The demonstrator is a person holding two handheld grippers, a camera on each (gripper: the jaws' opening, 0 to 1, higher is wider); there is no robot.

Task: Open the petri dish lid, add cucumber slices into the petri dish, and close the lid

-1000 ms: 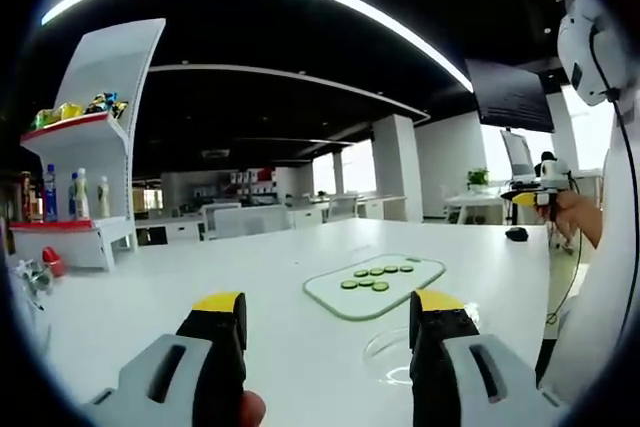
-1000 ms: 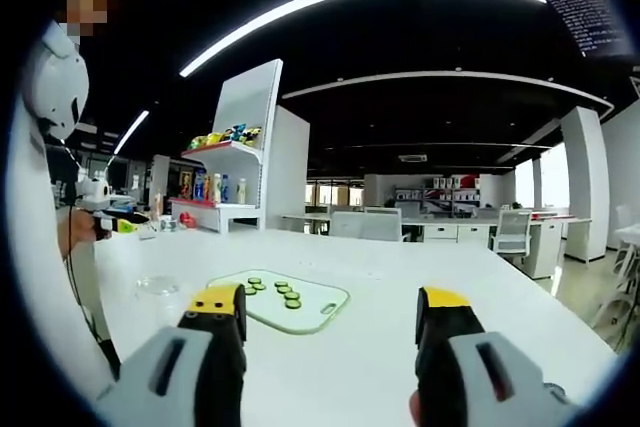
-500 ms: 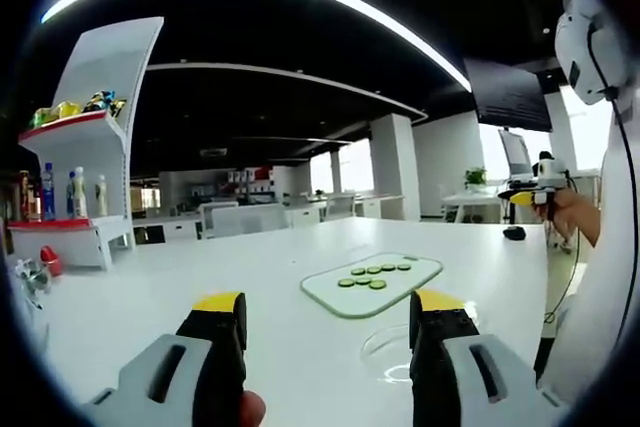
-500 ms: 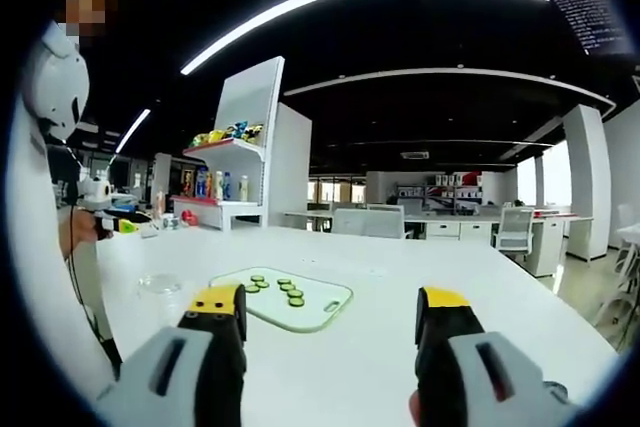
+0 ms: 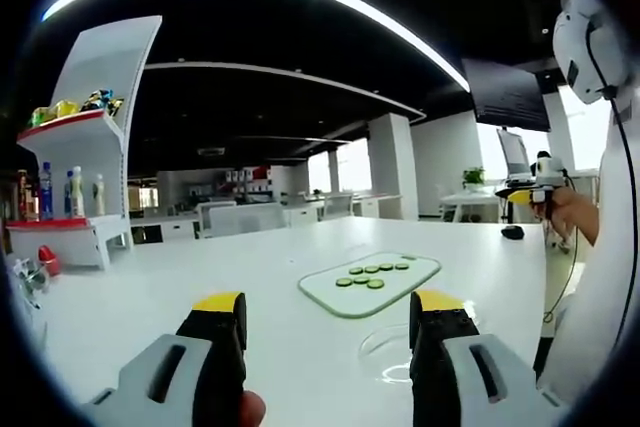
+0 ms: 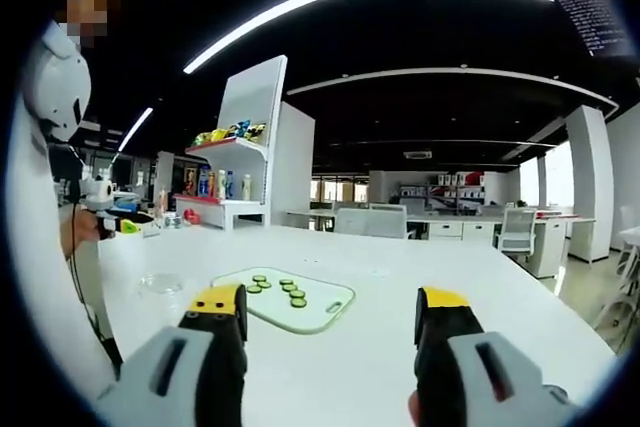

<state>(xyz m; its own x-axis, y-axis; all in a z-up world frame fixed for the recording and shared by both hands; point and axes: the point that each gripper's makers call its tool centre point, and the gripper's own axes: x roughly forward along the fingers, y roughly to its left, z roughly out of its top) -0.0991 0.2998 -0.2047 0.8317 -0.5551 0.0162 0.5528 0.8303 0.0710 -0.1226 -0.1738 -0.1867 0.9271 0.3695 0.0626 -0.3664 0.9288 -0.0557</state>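
1. The left gripper [image 5: 327,322] hangs above the table [image 5: 250,277] with jaws wide apart and nothing between them.
2. The right gripper [image 6: 331,315] is likewise spread wide and empty.
3. The clear dish [image 5: 385,352] sits on the table just beside the left gripper's right jaw, lid on.
4. Beyond it lies the board [image 5: 330,297] carrying the slices [image 5: 370,275].
5. Around is an open office with a white shelf [image 5: 95,137] of bottles and snacks.

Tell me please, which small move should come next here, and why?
Probably lower the left gripper toward the petri dish and take its lid. Both grippers are open, empty and held above the table; the dish looks closed, beside the left gripper's right jaw. The cucumber slices lie on the cutting board, so the lid likely comes first.
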